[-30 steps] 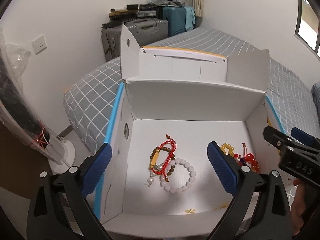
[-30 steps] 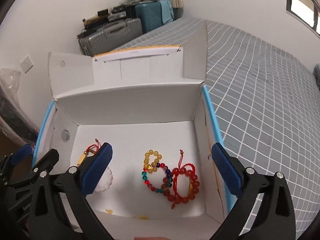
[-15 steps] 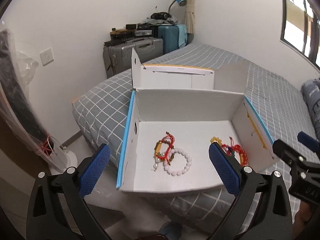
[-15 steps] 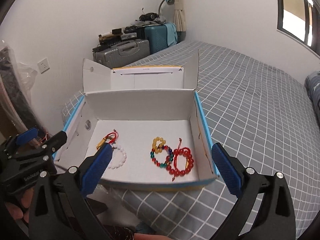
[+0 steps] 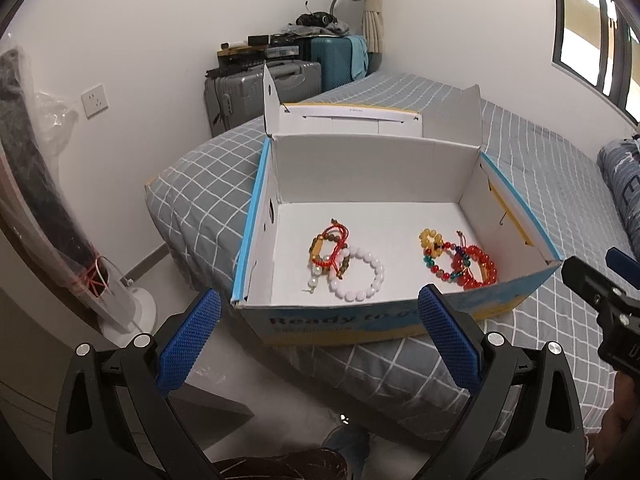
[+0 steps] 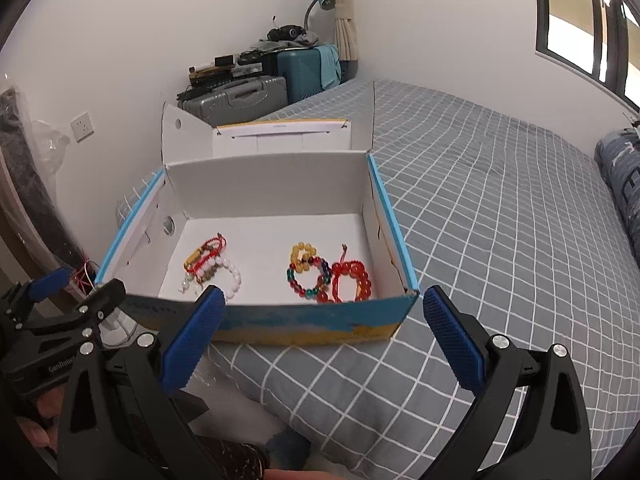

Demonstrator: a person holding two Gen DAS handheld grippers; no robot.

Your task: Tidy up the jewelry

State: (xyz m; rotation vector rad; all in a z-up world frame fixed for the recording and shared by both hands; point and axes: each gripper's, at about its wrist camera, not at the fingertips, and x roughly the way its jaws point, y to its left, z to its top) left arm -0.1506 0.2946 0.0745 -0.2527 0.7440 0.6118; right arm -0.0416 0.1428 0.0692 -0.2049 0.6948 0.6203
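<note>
A grey checked bed (image 6: 500, 208) carries an open white box (image 5: 400, 316) at its corner, "Ready to" legible on its front. Inside lie a white bead bracelet (image 5: 360, 276) and red bracelets (image 6: 352, 280). Both the left gripper (image 5: 320, 340) and the right gripper (image 6: 320, 340) hover before it, fingers apart, empty.

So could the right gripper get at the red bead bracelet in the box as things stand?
Probably yes. The right gripper is open and empty, the box is open-topped, and the red bead bracelet lies uncovered near the front wall, which it must clear from above.
</note>
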